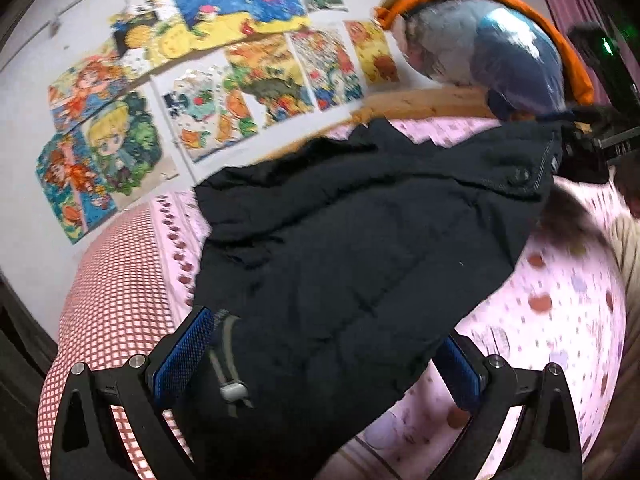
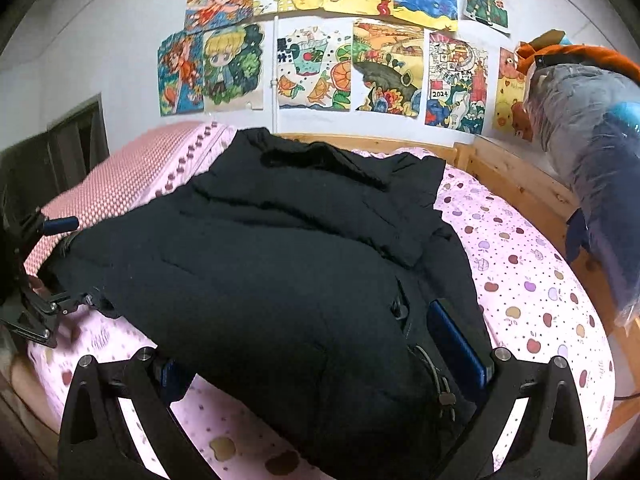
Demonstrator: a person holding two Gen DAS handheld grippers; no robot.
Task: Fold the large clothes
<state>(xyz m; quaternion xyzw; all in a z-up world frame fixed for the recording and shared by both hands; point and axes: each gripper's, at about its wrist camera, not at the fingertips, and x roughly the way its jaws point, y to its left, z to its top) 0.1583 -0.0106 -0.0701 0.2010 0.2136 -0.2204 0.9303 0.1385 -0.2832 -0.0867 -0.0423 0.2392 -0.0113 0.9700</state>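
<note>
Left wrist: I look close along the jacket (image 1: 360, 240) rightward.
Right wrist: close, facing the wall.
Shared: jacket, drawings (image 2: 320, 60).

left tongs' (image 1: 324, 364) grasp unclear — coat (image 1: 360, 248) hem cut off

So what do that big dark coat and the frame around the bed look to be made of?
The coat looks like padded matte fabric, probably synthetic: stitched channels puff between seams. The bed frame looks like pale unpainted wood, with visible grain and knots.
</note>
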